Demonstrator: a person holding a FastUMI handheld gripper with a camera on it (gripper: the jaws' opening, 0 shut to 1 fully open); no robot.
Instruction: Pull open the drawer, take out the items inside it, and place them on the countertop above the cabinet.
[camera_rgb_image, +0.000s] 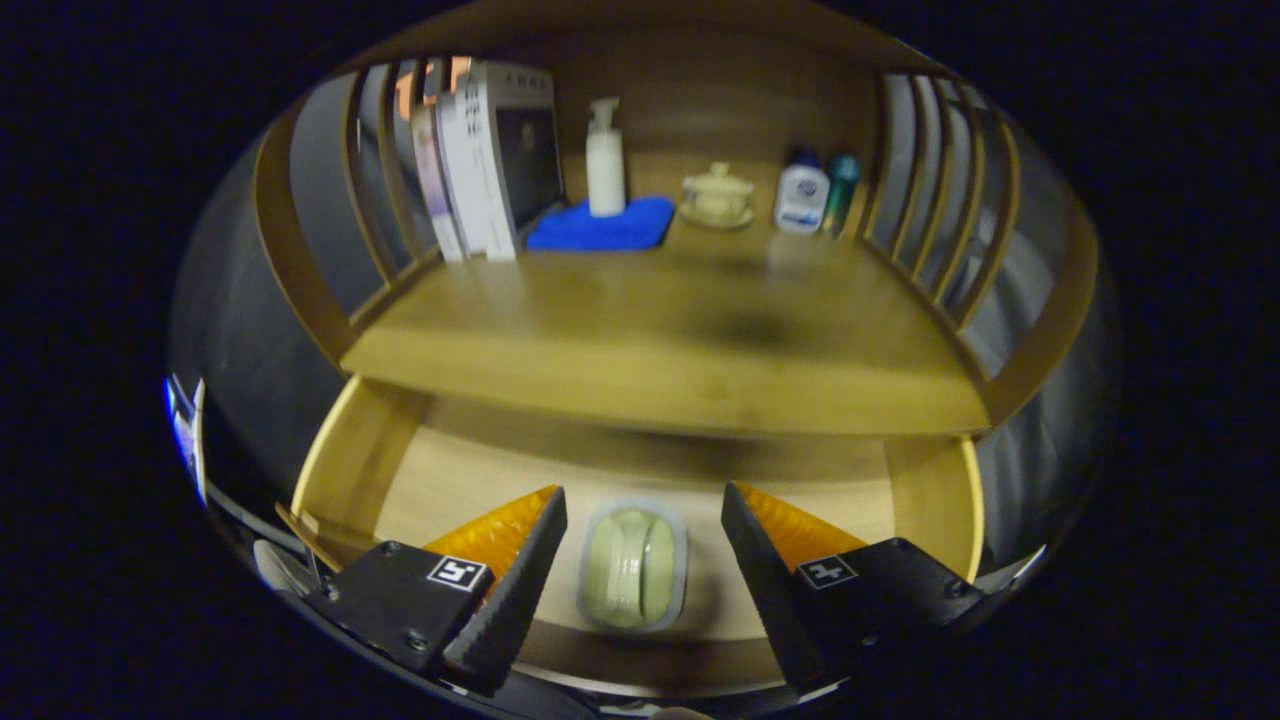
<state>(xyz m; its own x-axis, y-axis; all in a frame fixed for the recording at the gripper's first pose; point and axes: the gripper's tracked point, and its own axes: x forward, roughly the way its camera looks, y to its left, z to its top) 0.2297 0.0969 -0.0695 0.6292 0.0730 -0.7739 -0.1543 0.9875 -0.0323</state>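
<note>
1. Drawer (440, 470) is pulled out, lower half of the frame, beneath the counter (660, 330).
2. One item visible inside: a small lidded container (632, 566), pale greenish contents, lying flat on the drawer floor, lower centre of frame.
3. Gripper (640, 560): fingers spread wide, holding nothing. No contact with the container on either side.
4. Key relation: container lies in the gap between the fingers, roughly centred. Its long axis runs away from the camera, parallel to the fingers, so closing would pinch across its short width.
5. Judgement: grasp not yet made; height above the container cannot be told.
6. Counter rear, upper frame: books (490, 160), pump bottle (605, 155) on blue cloth (600, 228), small lidded cup (717, 193), two bottles (815, 195). Front is bare wood.
</note>
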